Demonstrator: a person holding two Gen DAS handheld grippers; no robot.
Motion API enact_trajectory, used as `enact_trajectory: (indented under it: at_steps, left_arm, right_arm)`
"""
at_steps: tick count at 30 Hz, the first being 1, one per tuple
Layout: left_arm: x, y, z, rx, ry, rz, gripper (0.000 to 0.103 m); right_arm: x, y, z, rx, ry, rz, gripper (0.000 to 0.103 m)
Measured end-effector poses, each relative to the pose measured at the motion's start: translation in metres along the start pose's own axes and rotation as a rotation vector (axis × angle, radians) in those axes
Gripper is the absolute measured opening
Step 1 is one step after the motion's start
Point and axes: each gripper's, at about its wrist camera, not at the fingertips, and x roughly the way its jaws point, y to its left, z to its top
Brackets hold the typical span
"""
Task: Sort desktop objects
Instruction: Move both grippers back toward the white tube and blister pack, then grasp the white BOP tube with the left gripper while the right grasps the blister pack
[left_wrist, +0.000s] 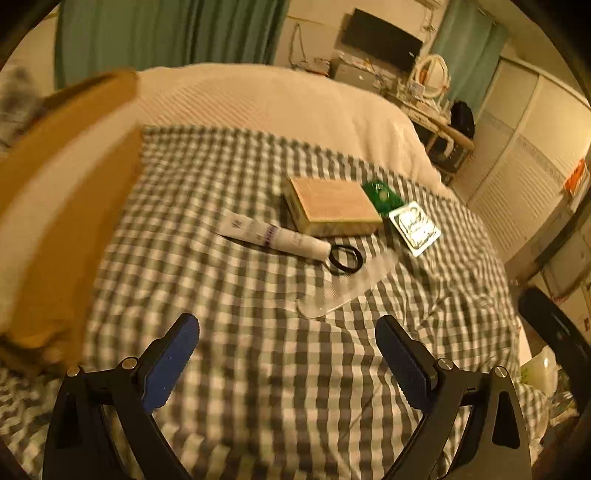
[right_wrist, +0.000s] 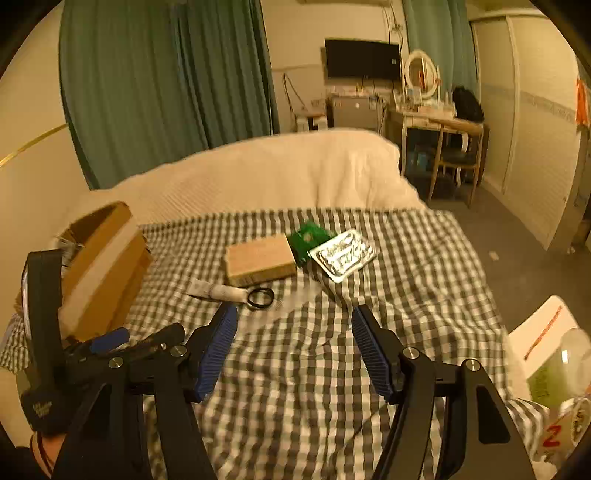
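On the bed's wrinkled checked cloth (left_wrist: 258, 369) lies a thick rectangular book (left_wrist: 334, 205) with a matte tan cover. At its 7 o'clock rests a smooth white tube (left_wrist: 273, 236), its cap touching a black elastic ring (left_wrist: 345, 258). At the book's 3 o'clock sit a green packet (left_wrist: 380, 194) and a shiny foil blister sheet (left_wrist: 415, 227). A clear ribbed plastic piece (left_wrist: 347, 288) is hard to make out. A cardboard box (left_wrist: 55, 221) at 9 o'clock is blurred. The left gripper (left_wrist: 288, 354) and right gripper (right_wrist: 293, 347) stand spread, empty.

Both the left gripper (left_wrist: 287, 334) and the right gripper (right_wrist: 294, 326) are showing matte black angular frames, silver round screw heads at the pivots, and blue ribbed pads (right_wrist: 218, 350) lining the fingers.
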Motion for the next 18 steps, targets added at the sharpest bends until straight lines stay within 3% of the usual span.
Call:
enact_trajectory:
  at_steps: [5, 9, 15, 18]
  left_arm:
    - [0.043, -0.014, 0.008, 0.004, 0.007, 0.01, 0.099]
    - [0.069, -0.017, 0.015, -0.03, -0.027, 0.028, 0.099]
    - [0.095, -0.007, 0.028, -0.243, -0.09, 0.112, 0.099]
    - [0.1, -0.011, 0.035, -0.271, -0.134, 0.16, 0.099]
  right_arm:
    - [0.059, -0.026, 0.01, 0.052, 0.042, 0.043, 0.064]
    - [0.103, -0.035, 0.035, 0.055, 0.001, 0.072, 0.064]
    - [0.151, -0.052, 0.037, 0.061, -0.038, 0.06, 0.064]
    - [0.178, -0.064, 0.032, 0.083, -0.019, 0.03, 0.064]
